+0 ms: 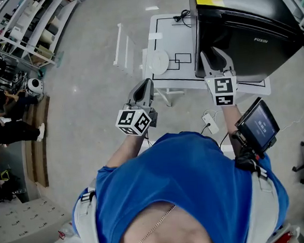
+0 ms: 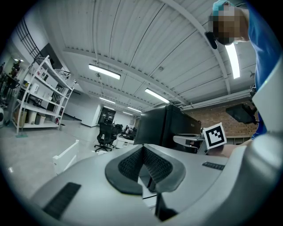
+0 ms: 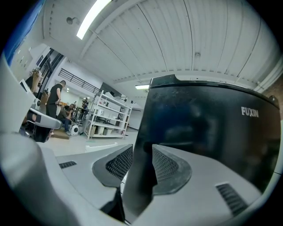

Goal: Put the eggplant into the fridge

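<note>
No eggplant shows in any view. The black fridge [image 1: 244, 29] stands with its door closed at the upper right, on the end of a white table [image 1: 172, 70]. My right gripper [image 1: 217, 51] is held level just in front of the fridge's near left corner, jaws apart with nothing between the pads. In the right gripper view the fridge [image 3: 212, 128] fills the frame and its corner edge shows beyond the gap of the right gripper [image 3: 142, 152]. My left gripper [image 1: 148, 83] is shut and empty, left of the table's near edge. From the left gripper [image 2: 143, 148] the fridge [image 2: 163, 126] lies ahead.
A white plate [image 1: 159, 60] lies on the table, which is marked with black lines. A white rack [image 1: 119, 42] stands on the floor to its left. Metal shelves [image 1: 26, 28] and people [image 1: 7, 128] are at the far left. A tablet [image 1: 257, 124] sits on the right forearm.
</note>
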A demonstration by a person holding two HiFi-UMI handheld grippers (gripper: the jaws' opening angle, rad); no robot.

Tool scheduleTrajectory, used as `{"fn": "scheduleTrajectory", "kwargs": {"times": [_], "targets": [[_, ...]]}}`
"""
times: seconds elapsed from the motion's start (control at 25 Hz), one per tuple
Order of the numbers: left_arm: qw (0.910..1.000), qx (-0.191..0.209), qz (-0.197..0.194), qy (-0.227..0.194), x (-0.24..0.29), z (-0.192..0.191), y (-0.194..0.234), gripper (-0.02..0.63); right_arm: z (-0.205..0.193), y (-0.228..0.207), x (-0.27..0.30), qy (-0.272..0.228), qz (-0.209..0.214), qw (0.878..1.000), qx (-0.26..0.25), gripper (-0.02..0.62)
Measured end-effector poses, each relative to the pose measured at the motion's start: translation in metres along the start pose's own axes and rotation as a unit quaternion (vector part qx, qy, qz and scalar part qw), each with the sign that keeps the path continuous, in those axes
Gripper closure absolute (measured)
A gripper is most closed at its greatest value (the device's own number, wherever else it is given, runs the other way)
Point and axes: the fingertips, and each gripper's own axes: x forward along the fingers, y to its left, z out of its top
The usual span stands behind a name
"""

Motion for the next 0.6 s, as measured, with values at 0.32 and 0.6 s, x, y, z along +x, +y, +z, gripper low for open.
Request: {"fn": "scheduleTrajectory", "kwargs": {"times": [0.32, 0.6], "targets": [[1.0000, 0.002, 0.002, -0.006, 0.0025, 0.0056, 0.0032, 0.598, 0.0024, -0.0002, 0.0022, -0.001, -0.003, 1.000, -0.002, 0.457], [1.0000, 0.001, 0.001, -0.008, 0.0054, 0.0014, 0.0007, 0.598, -0.0025, -0.0016, 0.0066, 0.004, 0.002, 1.000, 0.001, 0.457]]}}
